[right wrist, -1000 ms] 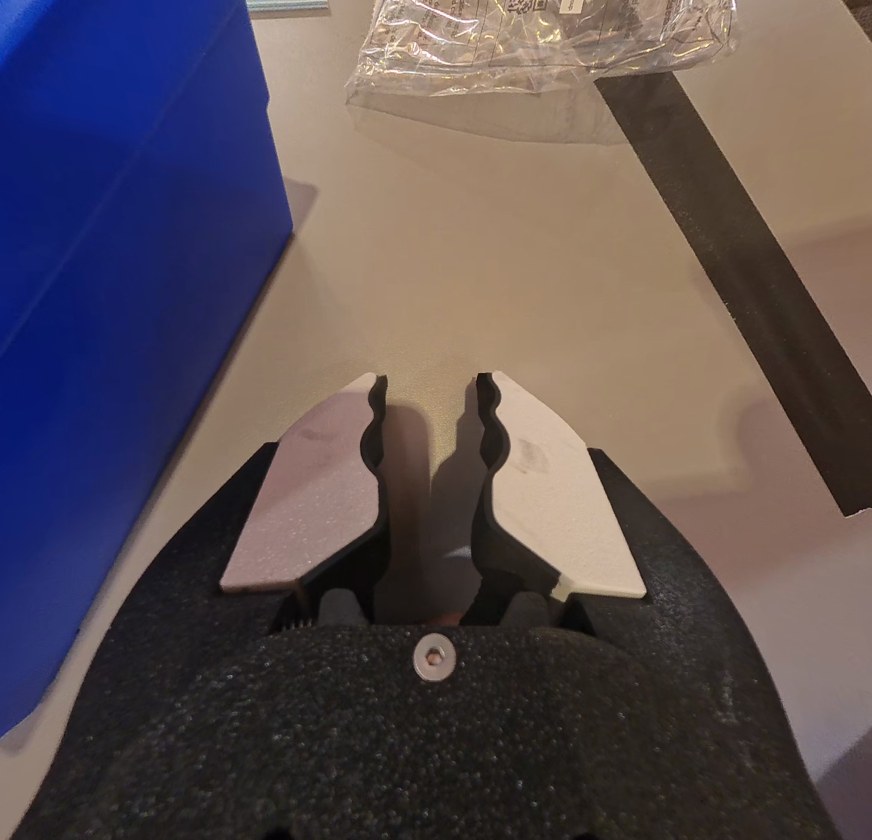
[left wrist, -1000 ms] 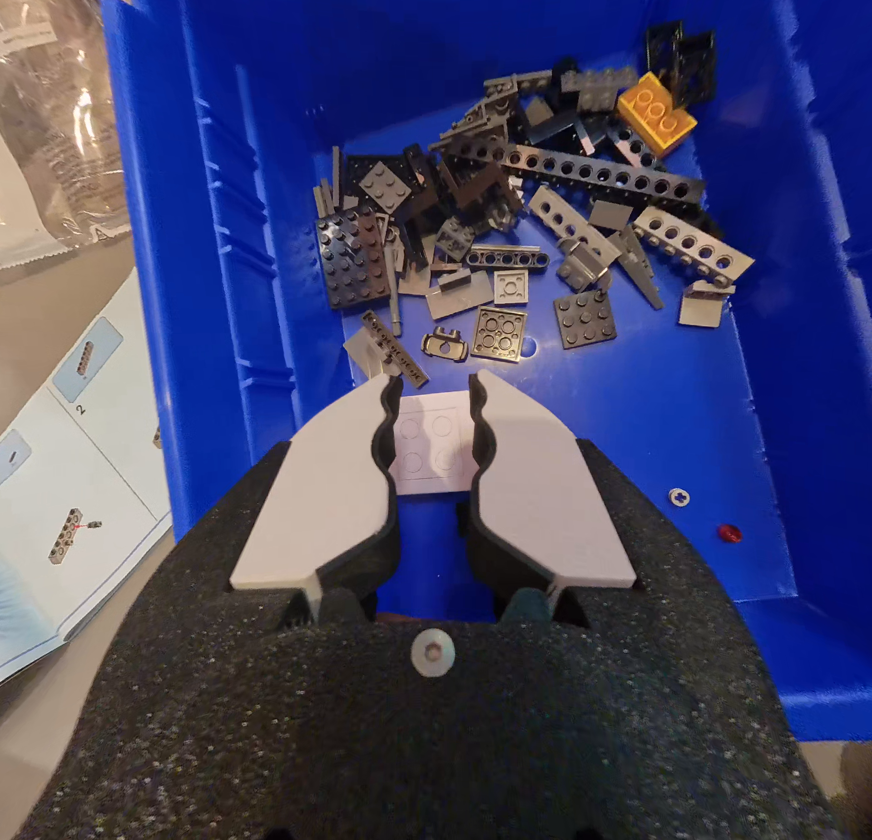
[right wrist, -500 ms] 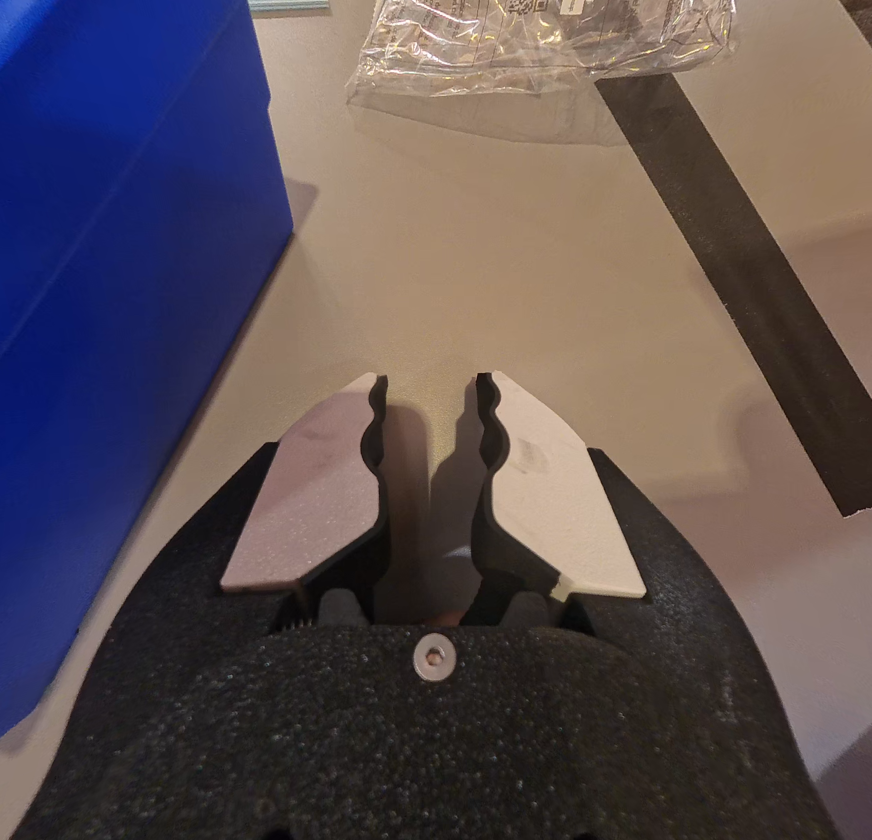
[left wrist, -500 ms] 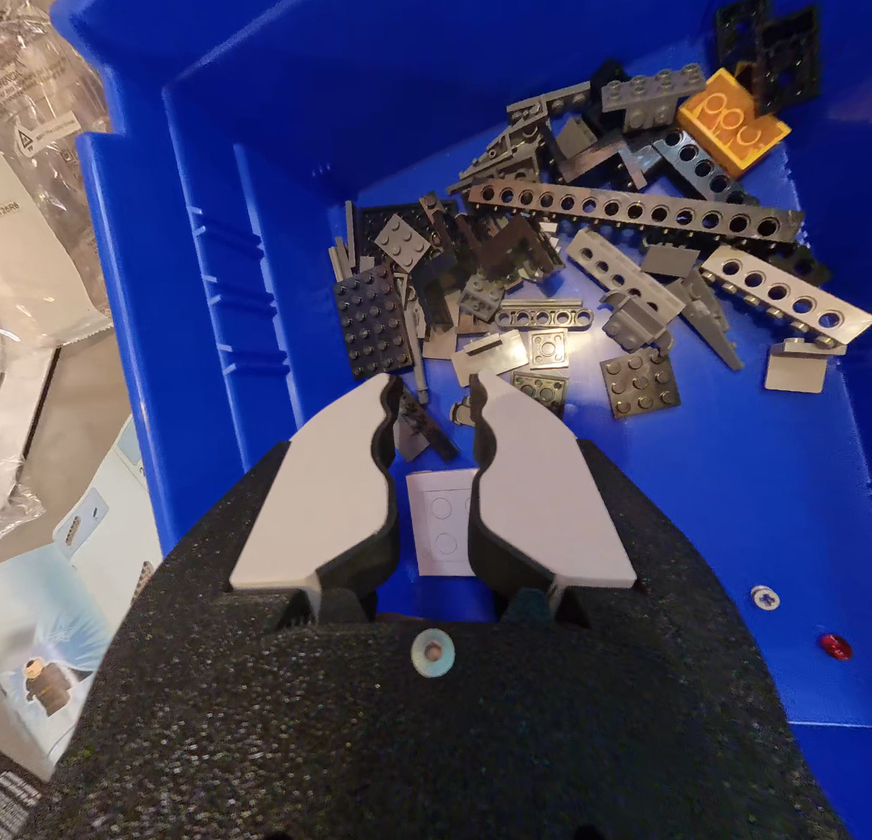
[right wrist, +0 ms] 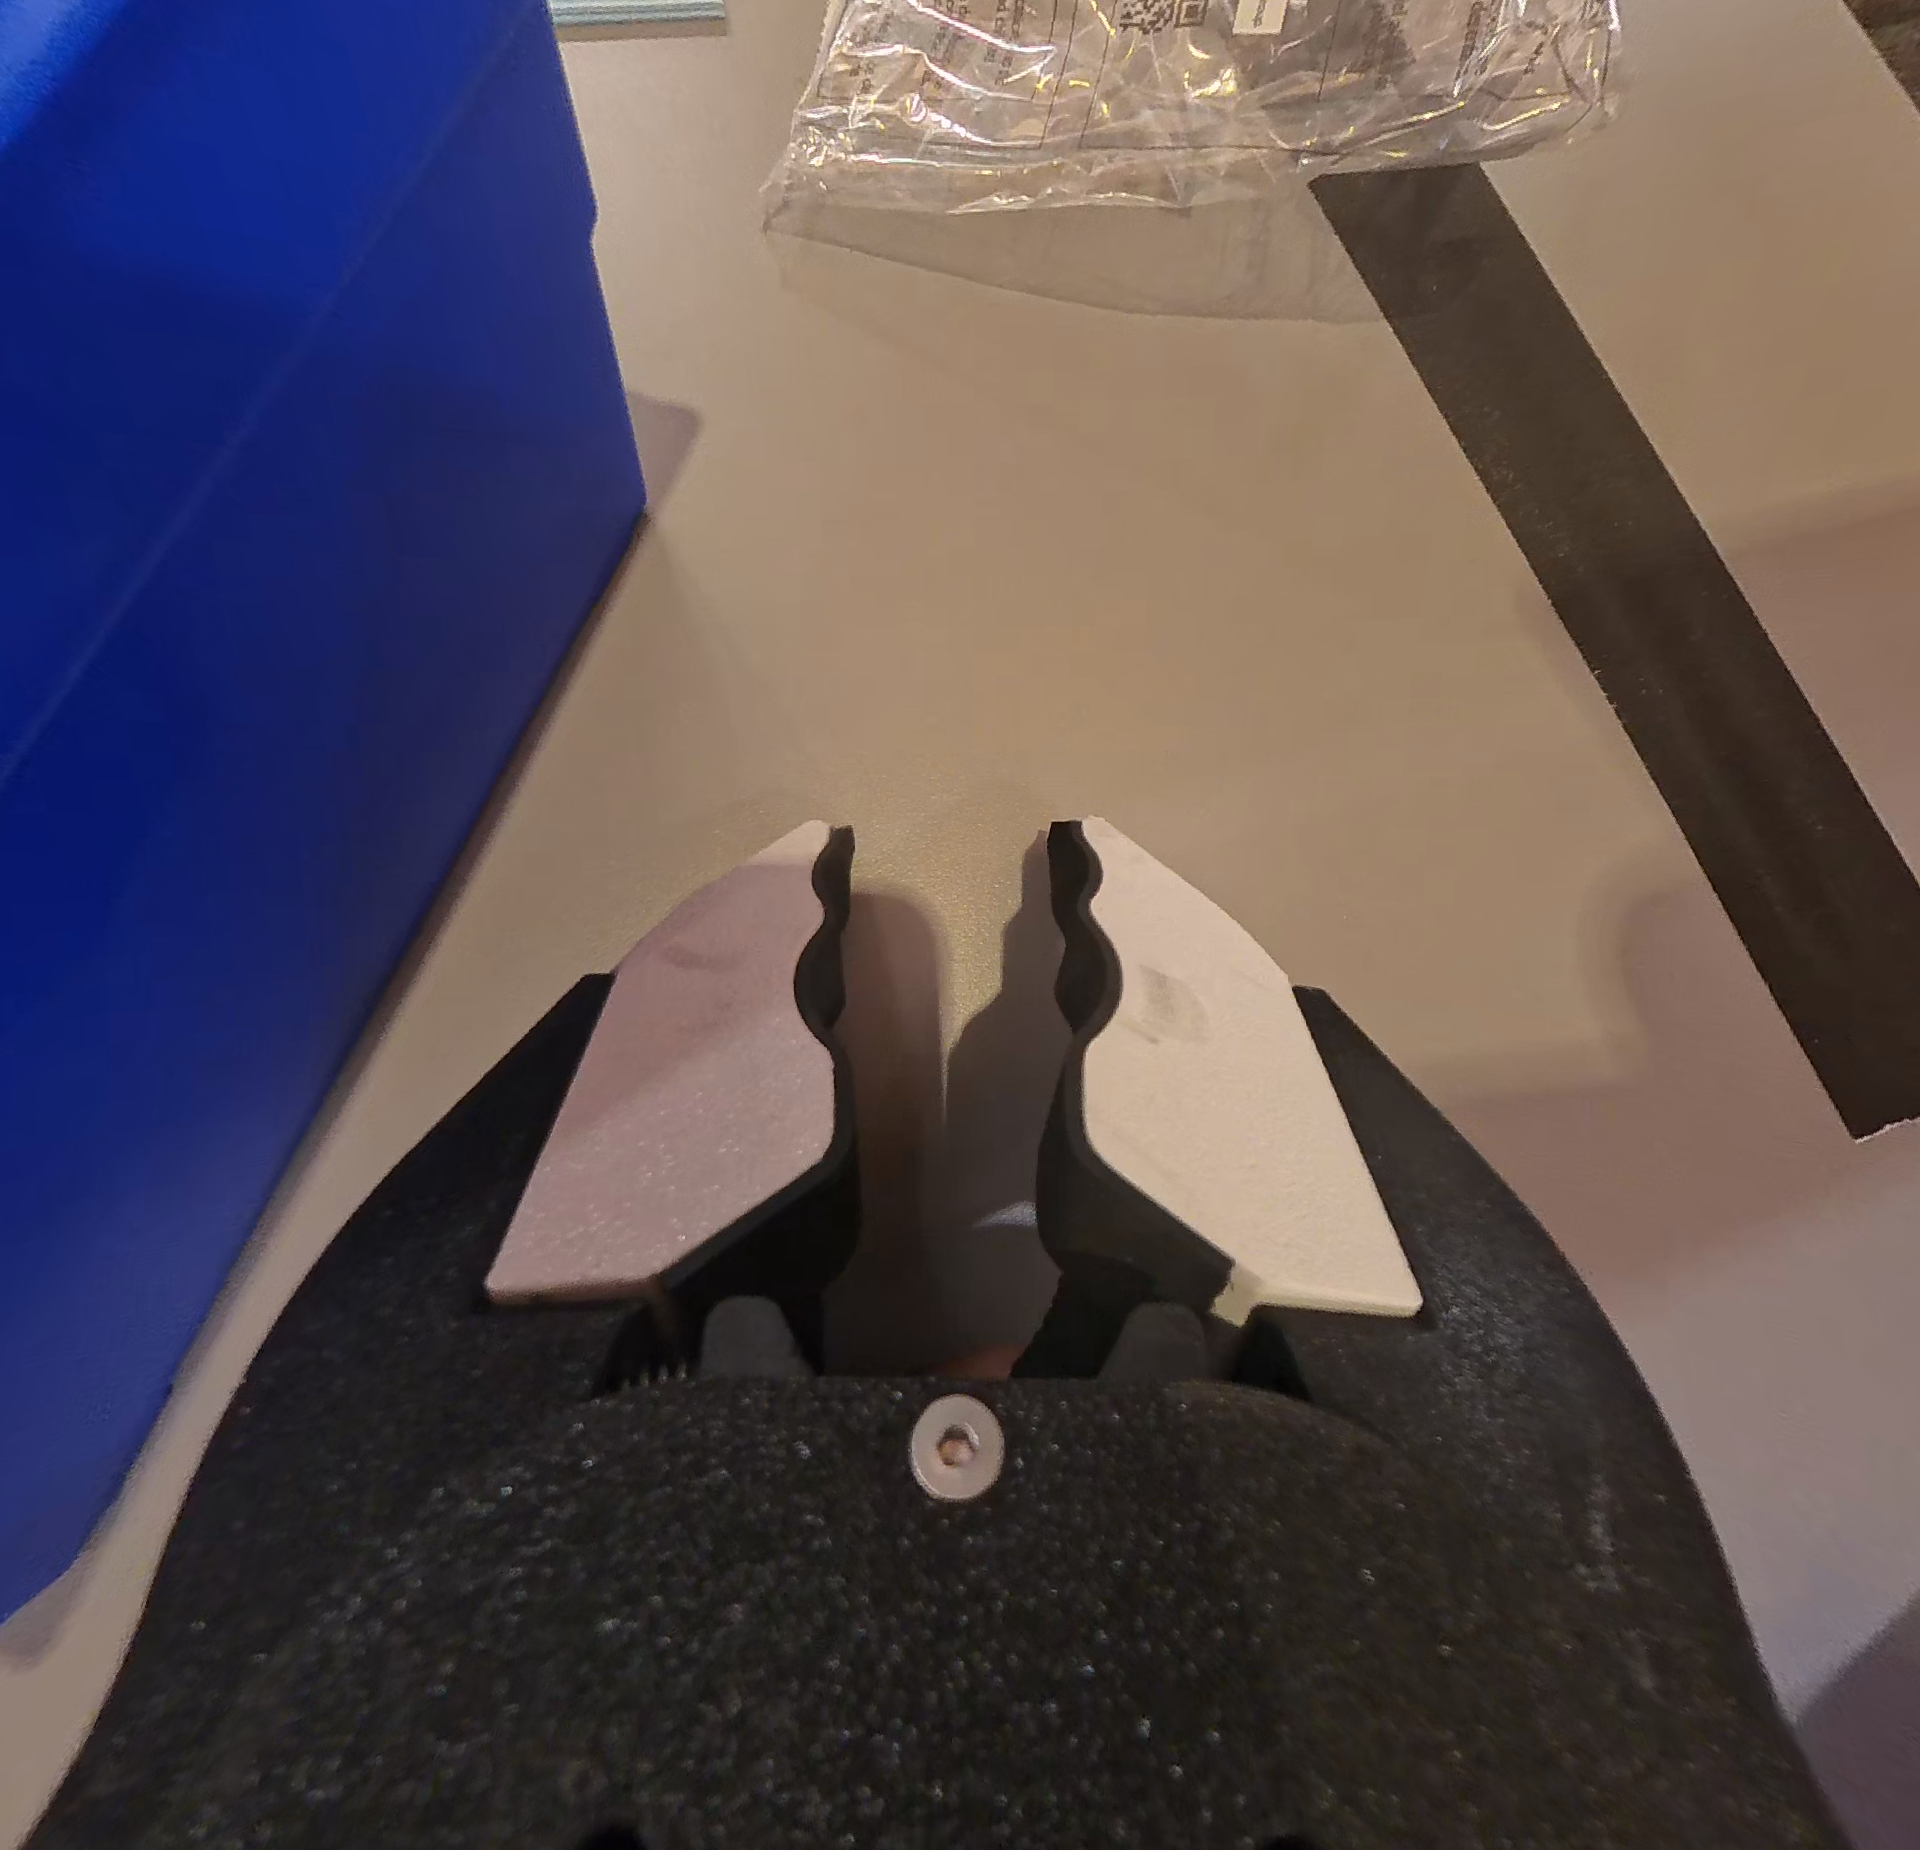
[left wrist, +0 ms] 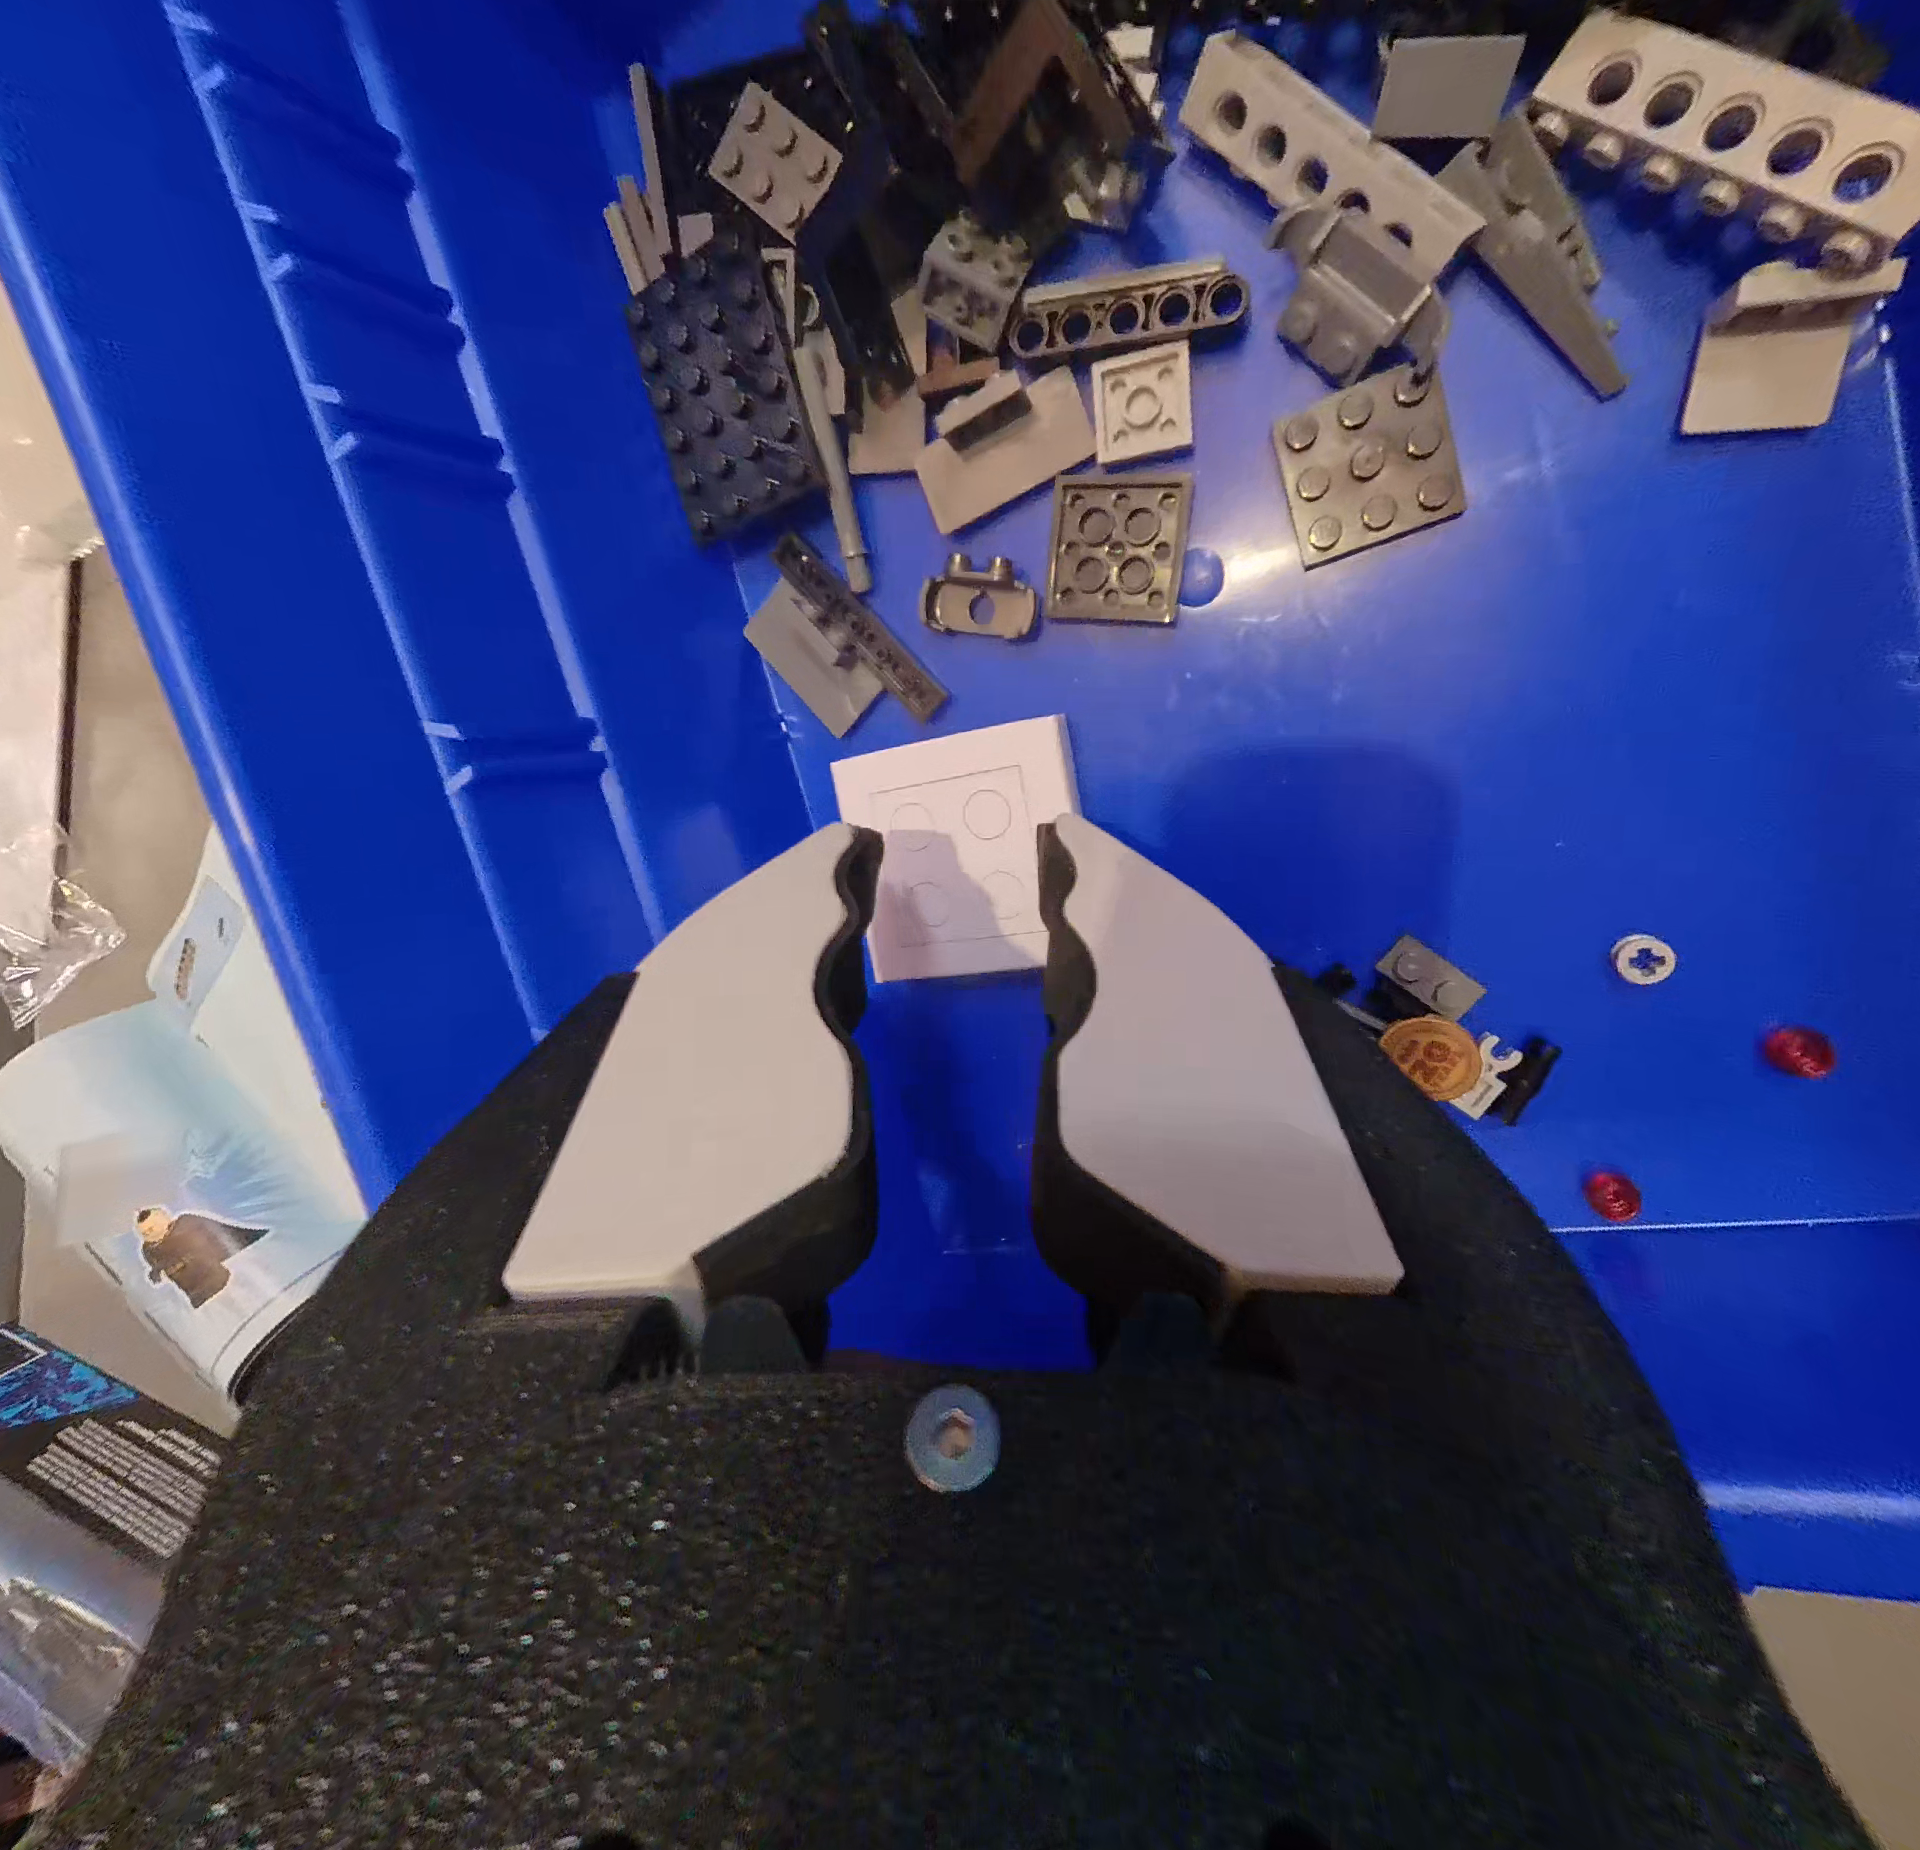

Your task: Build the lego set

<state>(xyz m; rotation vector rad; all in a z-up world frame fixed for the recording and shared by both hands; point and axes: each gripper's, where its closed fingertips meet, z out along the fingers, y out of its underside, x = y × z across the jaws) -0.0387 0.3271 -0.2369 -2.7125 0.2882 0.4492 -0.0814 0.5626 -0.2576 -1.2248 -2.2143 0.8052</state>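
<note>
The left gripper (left wrist: 958, 844) hangs with jaws apart over a white square card (left wrist: 951, 813) lying flat in the blue bin (left wrist: 1558, 761); thin, light, best pinched at an edge. The right gripper (right wrist: 951, 844), jaws apart and bare, hovers over the beige table (right wrist: 1039, 553).

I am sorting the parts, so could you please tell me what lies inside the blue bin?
The blue bin holds a pile of grey and black building pieces, a white square tile below the open left gripper, and two red studs. The gripper body hides the near floor.
</note>
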